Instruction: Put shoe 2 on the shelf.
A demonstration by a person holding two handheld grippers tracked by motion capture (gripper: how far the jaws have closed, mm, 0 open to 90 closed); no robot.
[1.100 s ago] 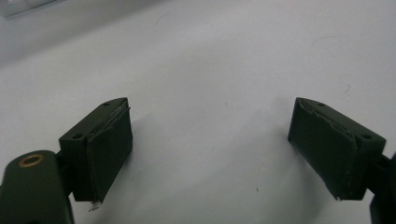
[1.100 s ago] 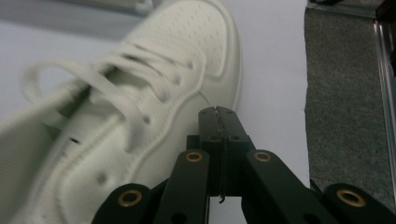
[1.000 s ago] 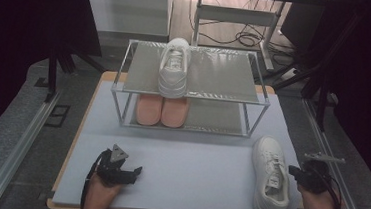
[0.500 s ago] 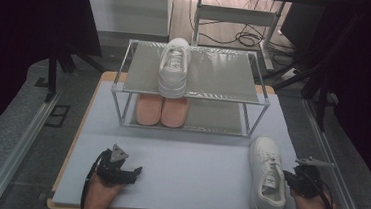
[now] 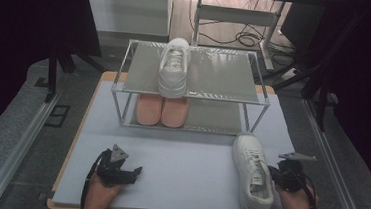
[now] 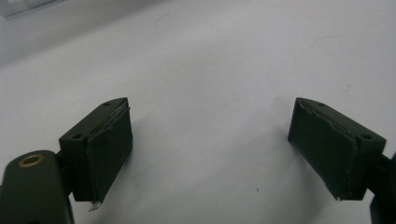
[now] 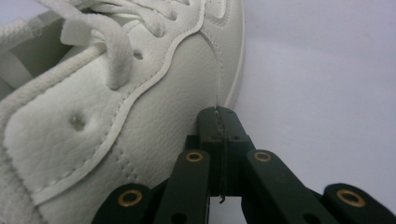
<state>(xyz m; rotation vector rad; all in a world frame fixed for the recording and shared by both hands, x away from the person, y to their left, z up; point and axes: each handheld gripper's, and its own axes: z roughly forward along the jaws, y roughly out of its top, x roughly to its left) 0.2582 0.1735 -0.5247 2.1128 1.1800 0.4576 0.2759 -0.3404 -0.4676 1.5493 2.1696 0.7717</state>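
A: Since the earlier frame, loose white sneaker [image 5: 253,174] had slid inward from the desk's right edge, toe swung toward the shoe rack [image 5: 191,87]; right gripper [image 5: 274,172] followed it. Left gripper [image 5: 129,173] unchanged.

B: Held or pushed?

A: Pushed, I judged. Right gripper's jaws were pressed together with nothing between them, tips touching the sneaker's side panel; a closed tip makes a firm pusher.

B: Sneaker's place?

A: Near the desk's front right corner, sole down, just in front of the rack's right post. Its likely mate [image 5: 173,67] sat on the top shelf, a pink pair [image 5: 161,109] on the shelf below.

B: Left side?

A: Left gripper's jaws stood wide apart over bare desk [image 5: 189,155] near the front left corner, probably waiting.
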